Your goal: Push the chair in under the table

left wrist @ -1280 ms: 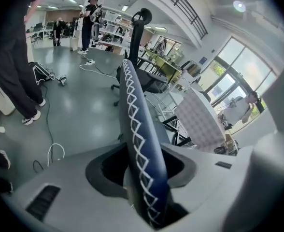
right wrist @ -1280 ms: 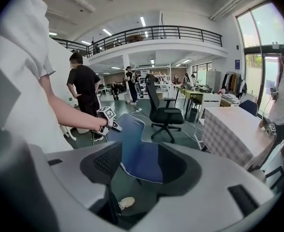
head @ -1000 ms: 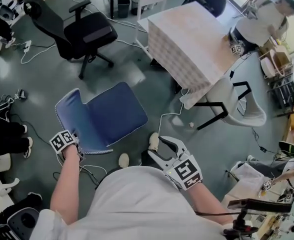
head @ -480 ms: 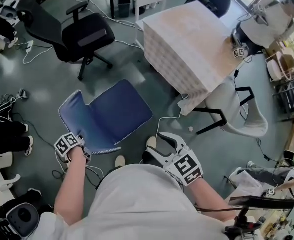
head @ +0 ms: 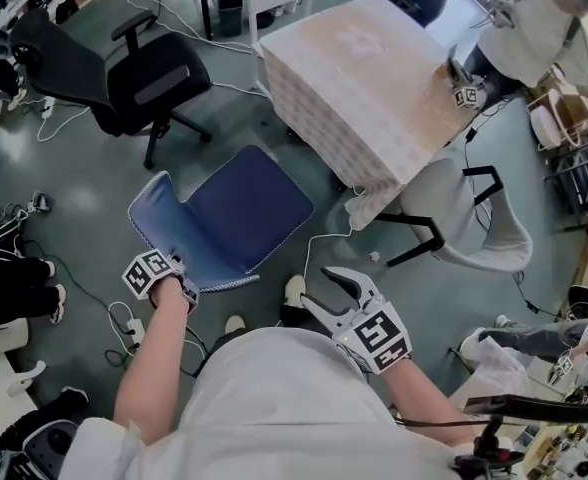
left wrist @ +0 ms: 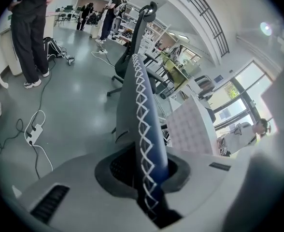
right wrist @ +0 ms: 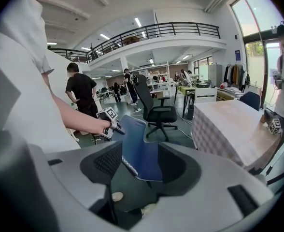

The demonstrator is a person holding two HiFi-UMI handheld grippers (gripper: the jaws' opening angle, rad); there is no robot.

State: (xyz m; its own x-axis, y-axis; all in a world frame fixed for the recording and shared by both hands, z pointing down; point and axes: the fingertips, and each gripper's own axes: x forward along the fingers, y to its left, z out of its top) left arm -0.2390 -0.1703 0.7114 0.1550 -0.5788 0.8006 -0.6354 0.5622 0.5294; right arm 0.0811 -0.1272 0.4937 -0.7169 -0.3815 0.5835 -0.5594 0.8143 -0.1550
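Note:
The blue chair with white edge stitching stands on the grey floor, its seat towards the cloth-covered table. My left gripper is shut on the backrest's side edge. In the left gripper view that stitched edge runs straight up between the pads of the left gripper. My right gripper hangs open in front of my body, right of the chair and apart from it. In the right gripper view, the right gripper holds nothing; the chair and the left gripper show beyond it.
A black office chair stands to the upper left. A white shell chair sits at the table's near right side. A person stands at the table's far corner. Cables and a power strip lie by my left foot.
The blue chair has slid up and to the right, closer to the table, with my left gripper on its backrest. My right gripper travelled along the same way, still open.

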